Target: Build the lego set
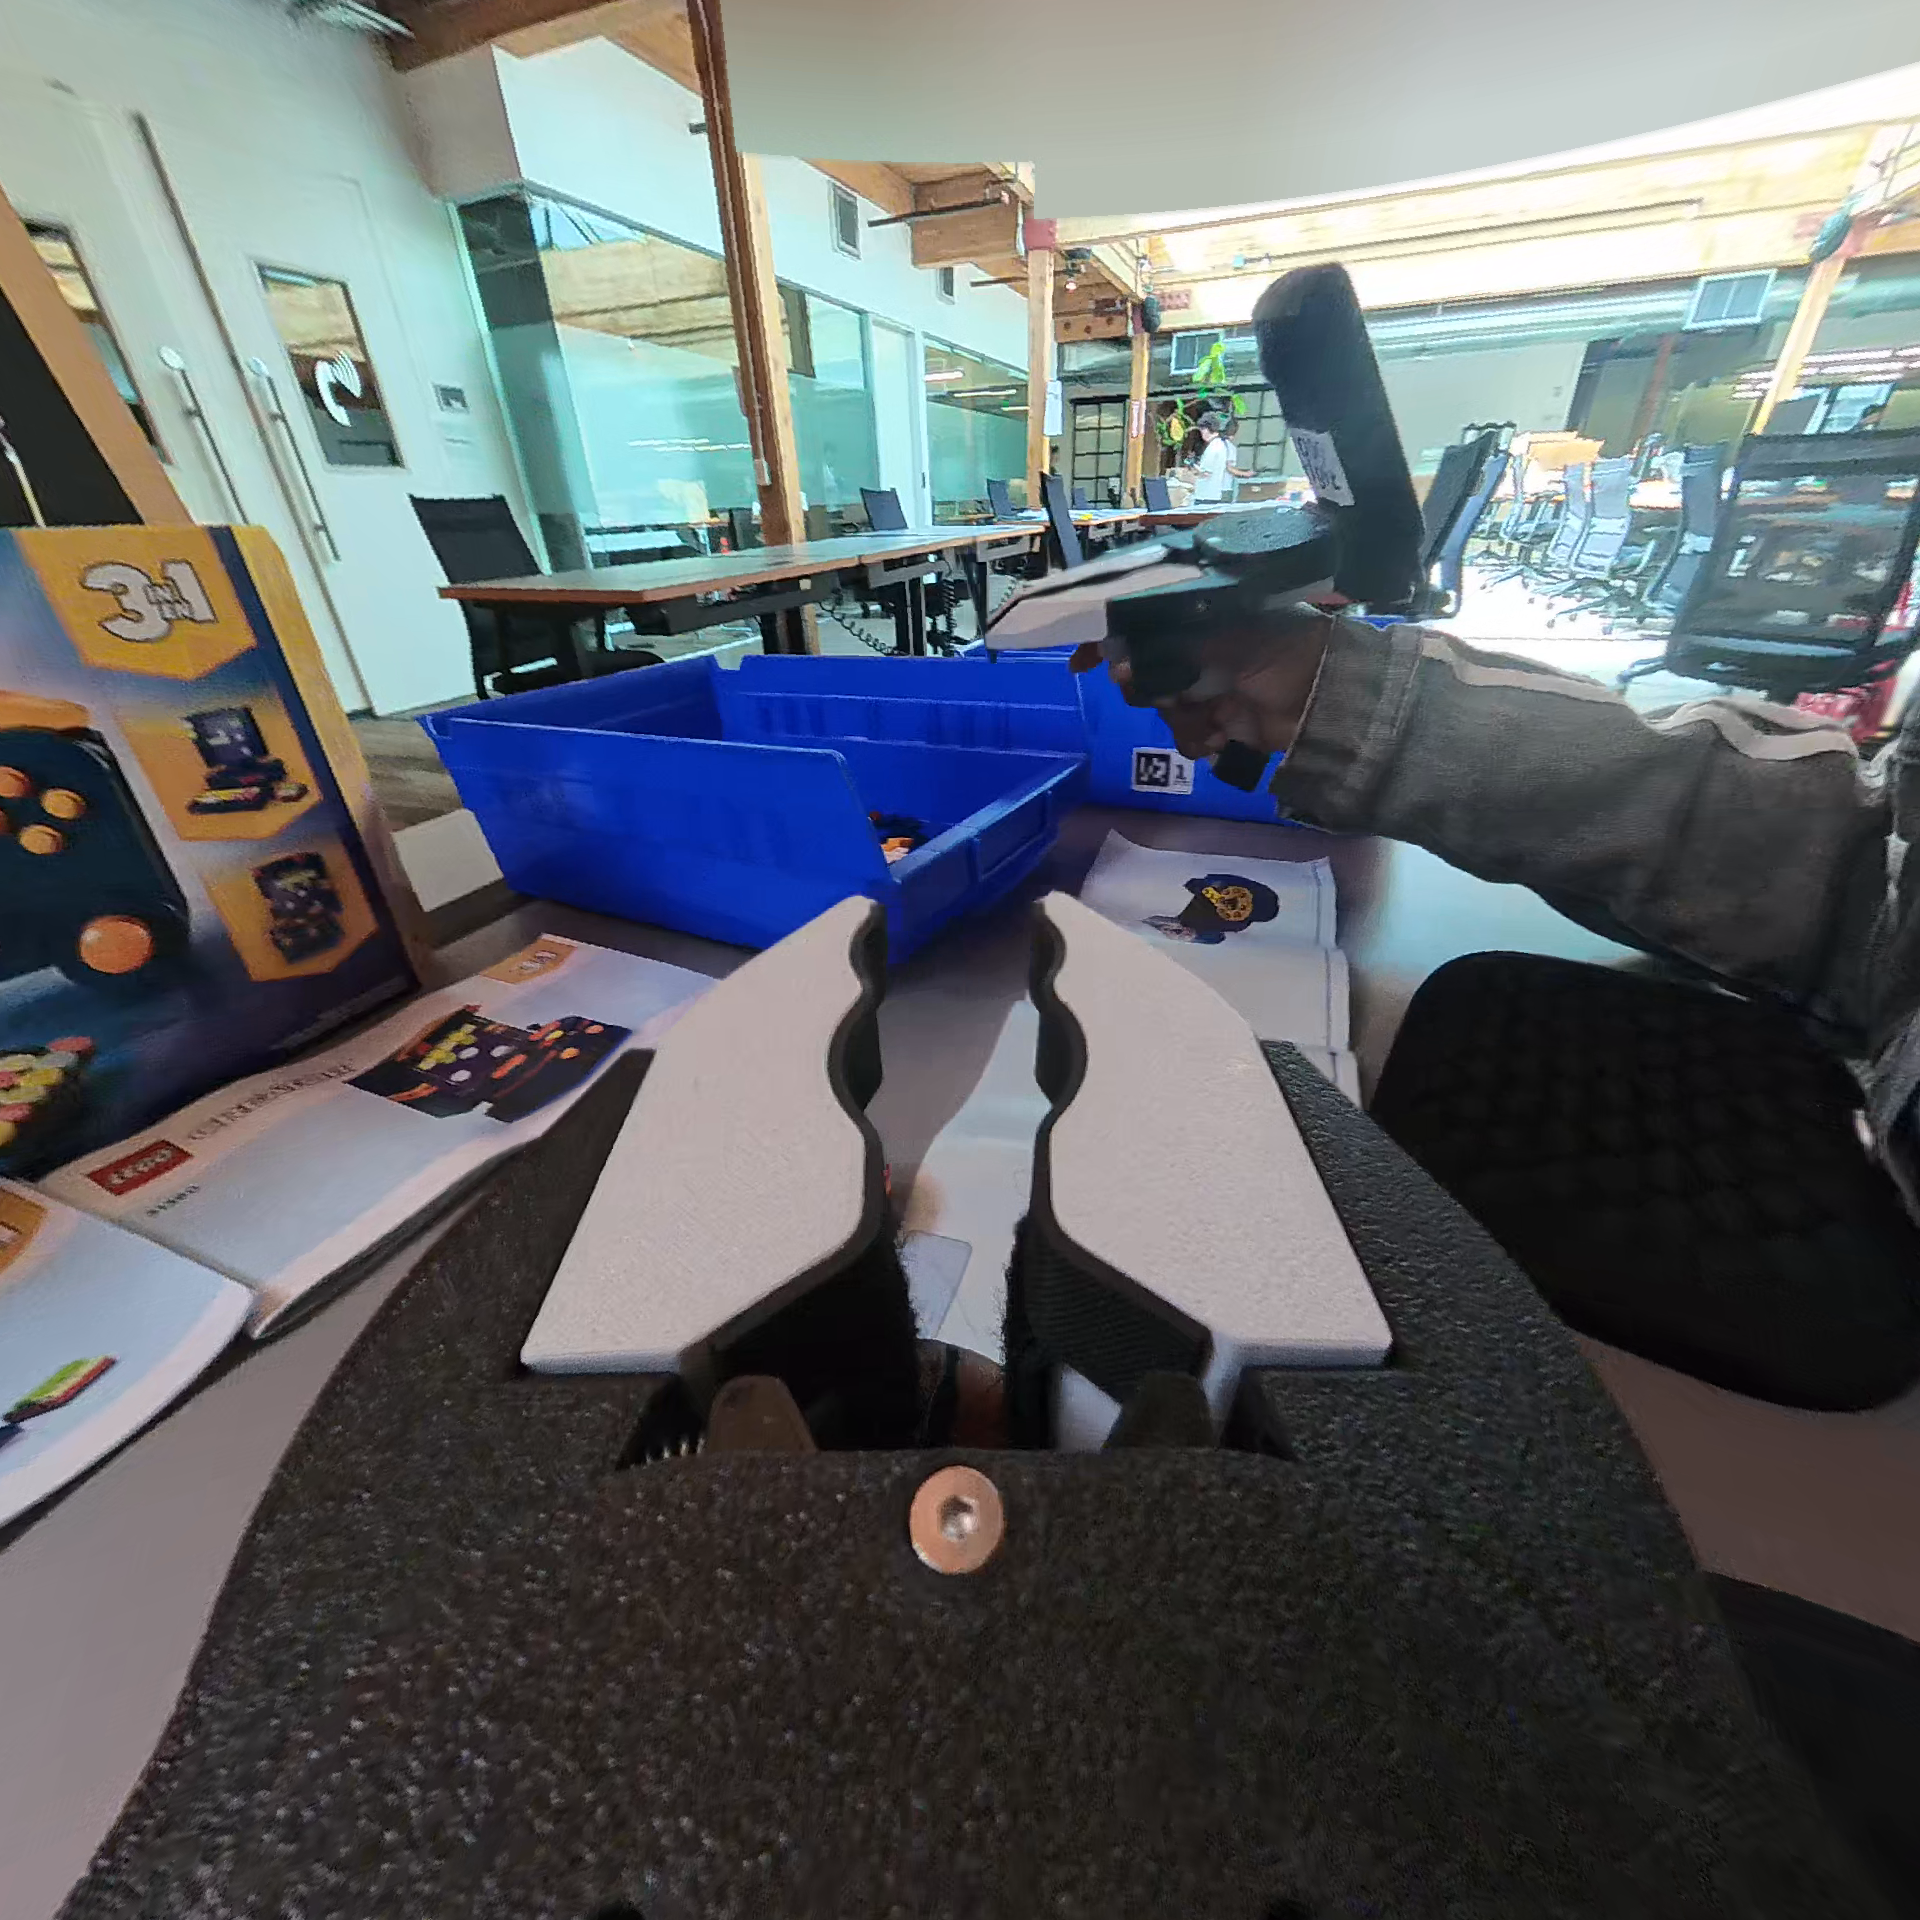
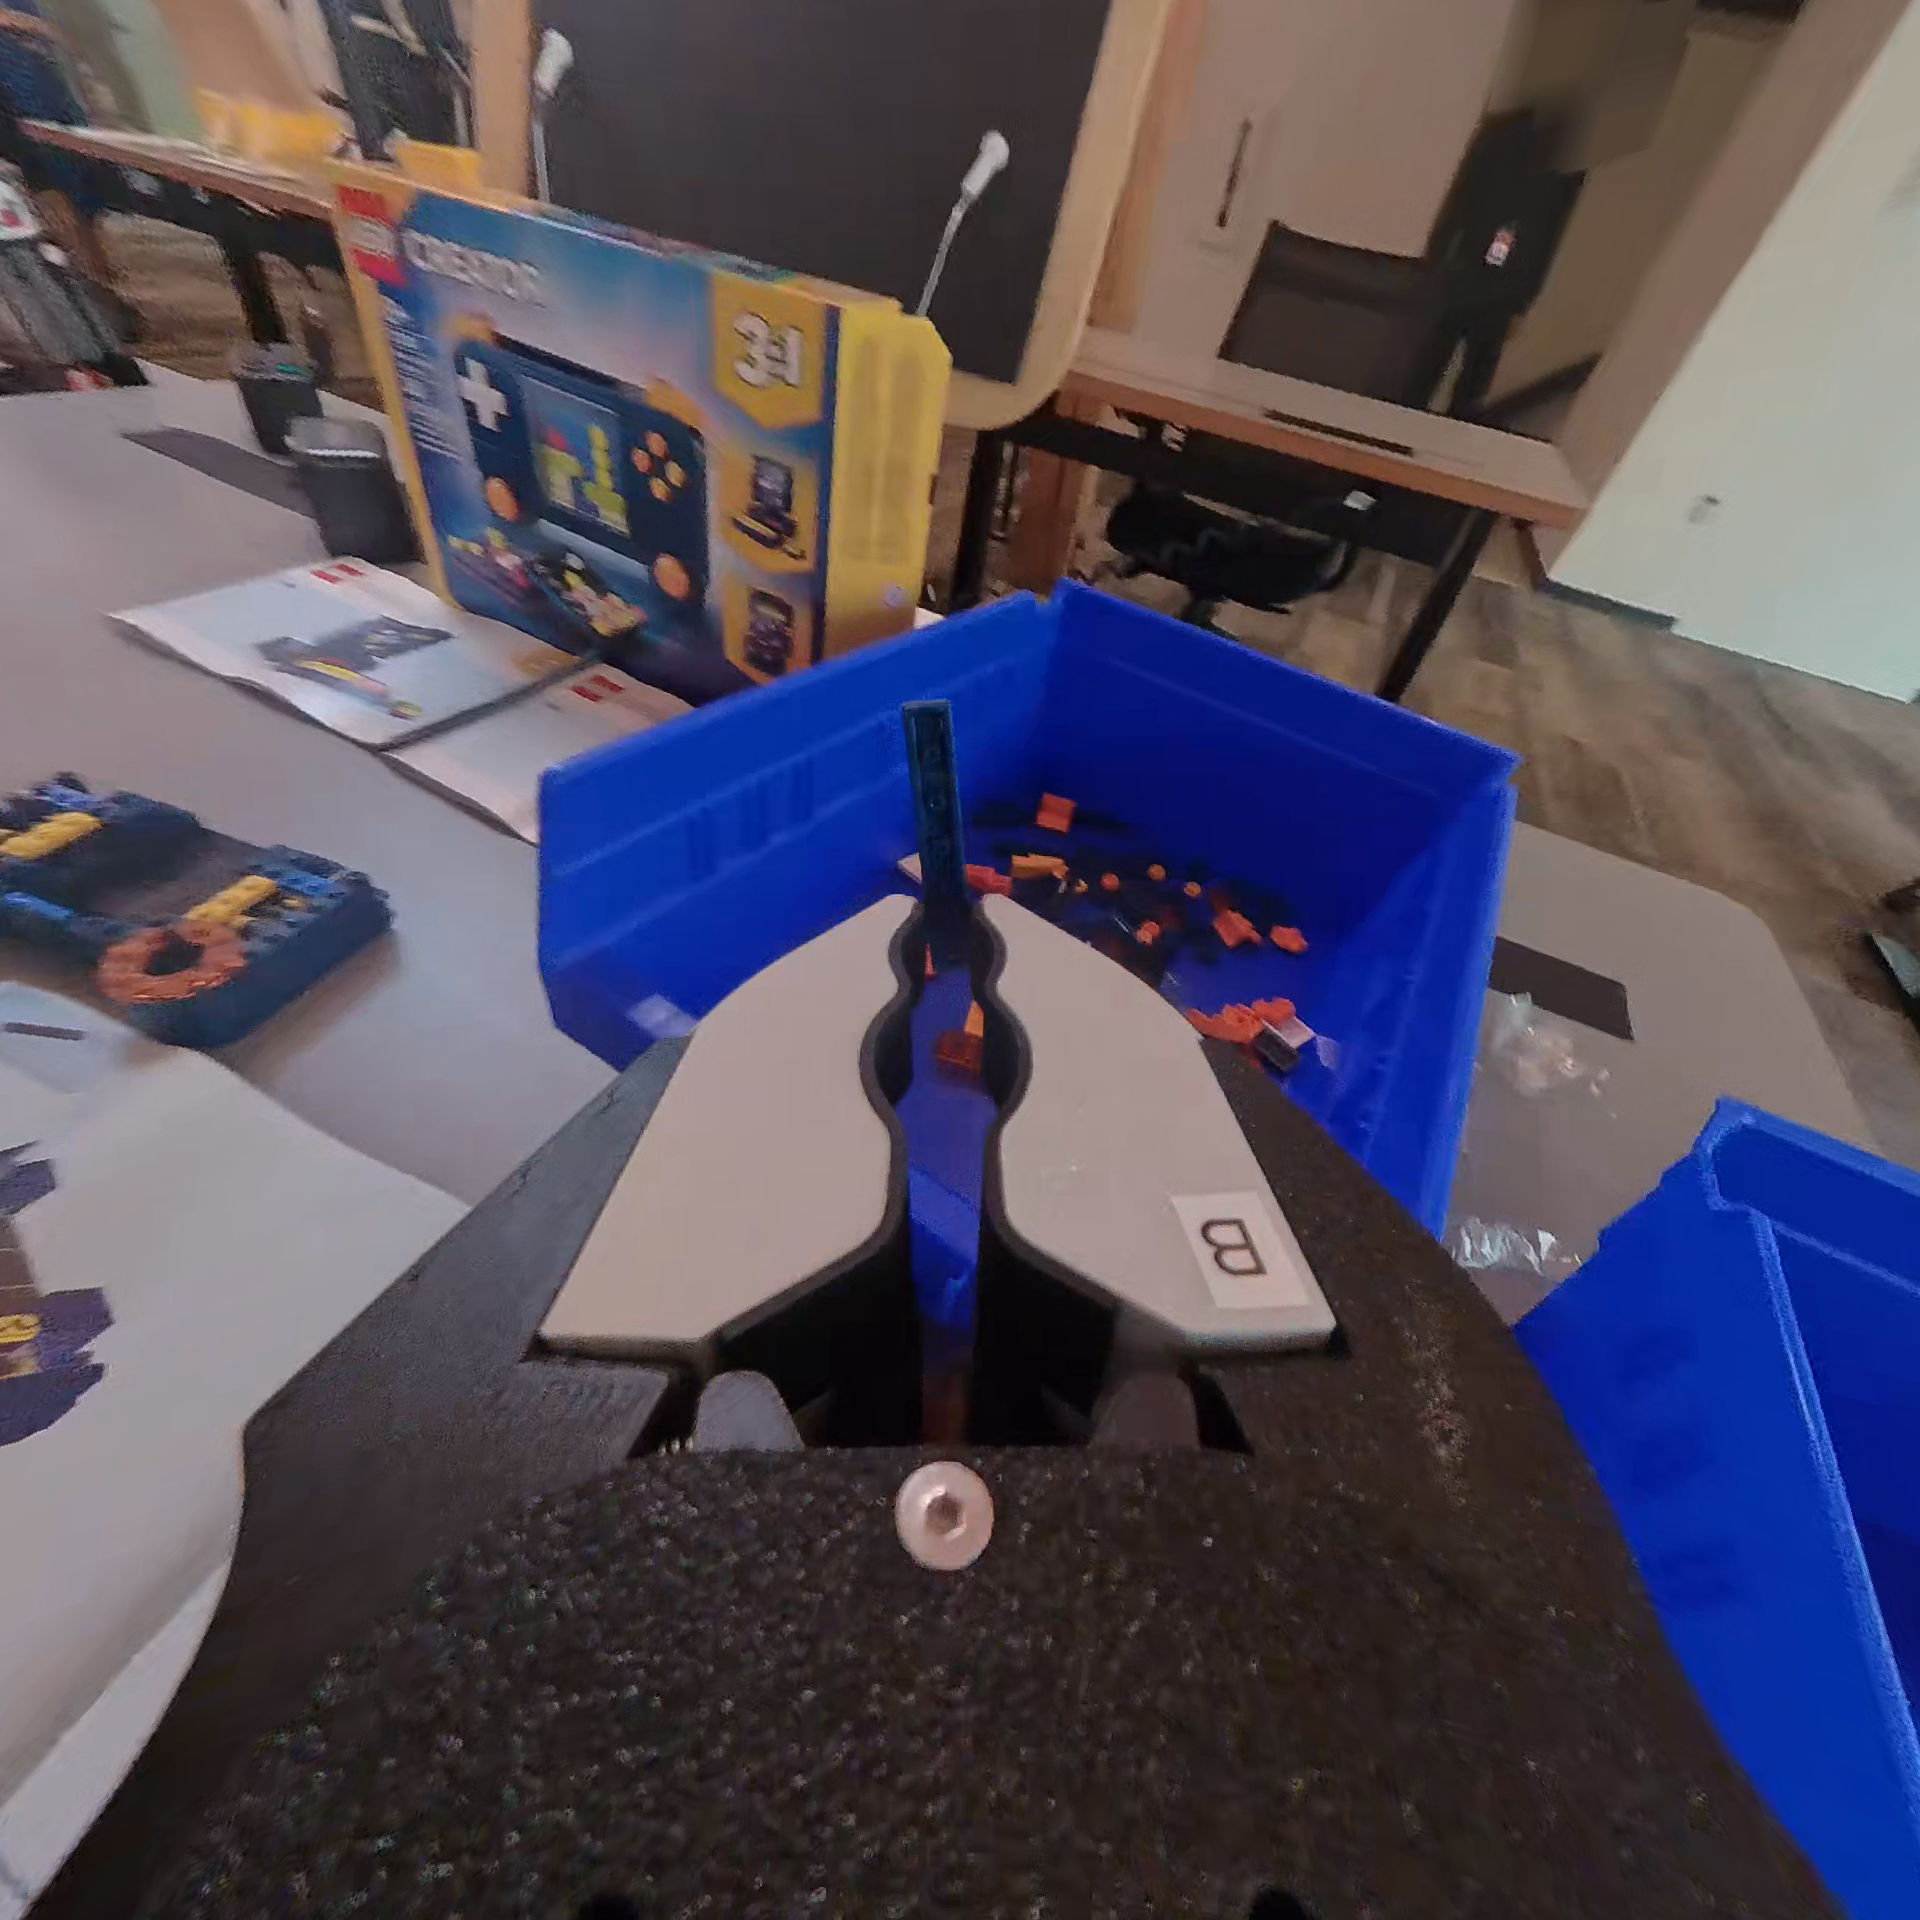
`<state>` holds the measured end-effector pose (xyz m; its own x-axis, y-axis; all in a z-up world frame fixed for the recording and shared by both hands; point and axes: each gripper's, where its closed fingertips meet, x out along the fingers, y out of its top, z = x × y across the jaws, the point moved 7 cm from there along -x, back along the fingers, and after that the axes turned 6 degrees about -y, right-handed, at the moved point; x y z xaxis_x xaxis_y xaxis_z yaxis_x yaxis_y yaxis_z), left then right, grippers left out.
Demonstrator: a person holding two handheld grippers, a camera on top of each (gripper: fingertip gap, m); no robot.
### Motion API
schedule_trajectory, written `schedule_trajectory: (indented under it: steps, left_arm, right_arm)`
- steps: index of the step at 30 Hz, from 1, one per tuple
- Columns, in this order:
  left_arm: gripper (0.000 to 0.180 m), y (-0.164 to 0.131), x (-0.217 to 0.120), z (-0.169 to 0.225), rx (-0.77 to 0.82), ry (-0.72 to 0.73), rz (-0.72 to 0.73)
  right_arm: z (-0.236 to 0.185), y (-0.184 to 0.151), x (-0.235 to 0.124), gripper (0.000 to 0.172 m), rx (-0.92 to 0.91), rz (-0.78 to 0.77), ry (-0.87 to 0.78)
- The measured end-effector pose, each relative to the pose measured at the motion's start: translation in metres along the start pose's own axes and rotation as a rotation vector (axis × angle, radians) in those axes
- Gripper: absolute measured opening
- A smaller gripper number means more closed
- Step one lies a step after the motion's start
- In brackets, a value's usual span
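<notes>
**Dark blue strip clamped over the bin**

Dark blue plastic, long and thin, with small studs along it: this brick strip (image 2: 932,810) stands almost upright in the right gripper (image 2: 948,914). Its lower end is pinched between the two grey fingertips (image 2: 831,997), which press on it from both sides, and its upper end rises free above the blue bin (image 2: 1247,707). Below it, on the bin floor, lie many loose bricks (image 2: 1174,914), orange and dark ones mixed.

The left gripper (image 1: 958,935) is released; its fingers (image 1: 769,1081) stand apart with only the grey table (image 1: 1507,914) and a white booklet (image 1: 1247,914) visible between them. It is low over the table, near the front corner of the same bin (image 1: 727,821).

To the left of the bin stand a colourful toy box (image 2: 623,457) and open instruction booklets (image 2: 343,644). A partly built blue, yellow and orange model (image 2: 177,904) lies on the table. A second blue bin (image 2: 1787,1351) is just beside the right gripper, and clear plastic wrap (image 2: 1538,1049) lies between the two bins.
</notes>
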<state>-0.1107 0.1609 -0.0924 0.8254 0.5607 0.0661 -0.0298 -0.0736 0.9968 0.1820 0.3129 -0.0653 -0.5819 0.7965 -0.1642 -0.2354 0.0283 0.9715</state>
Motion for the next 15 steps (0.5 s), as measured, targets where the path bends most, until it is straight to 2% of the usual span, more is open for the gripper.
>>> schedule_trajectory:
  steps: [5,7,11,15]
  left_arm:
    - [0.025,-0.001,-0.003,-0.003,0.034,0.018,0.014]
    - [0.025,-0.001,-0.003,-0.004,0.035,0.019,0.016]
    - [0.025,-0.001,-0.003,-0.004,0.028,0.015,0.020]
    - [0.025,-0.001,-0.003,-0.003,0.037,0.013,0.022]
  right_arm:
    - [0.010,-0.012,0.018,0.008,-0.093,-0.239,-0.152]
    - [0.012,-0.008,0.019,0.013,-0.148,-0.278,-0.182]
    - [0.015,0.000,0.020,0.026,-0.149,-0.337,-0.148]
    - [0.020,0.010,0.024,0.024,-0.200,-0.408,-0.082]
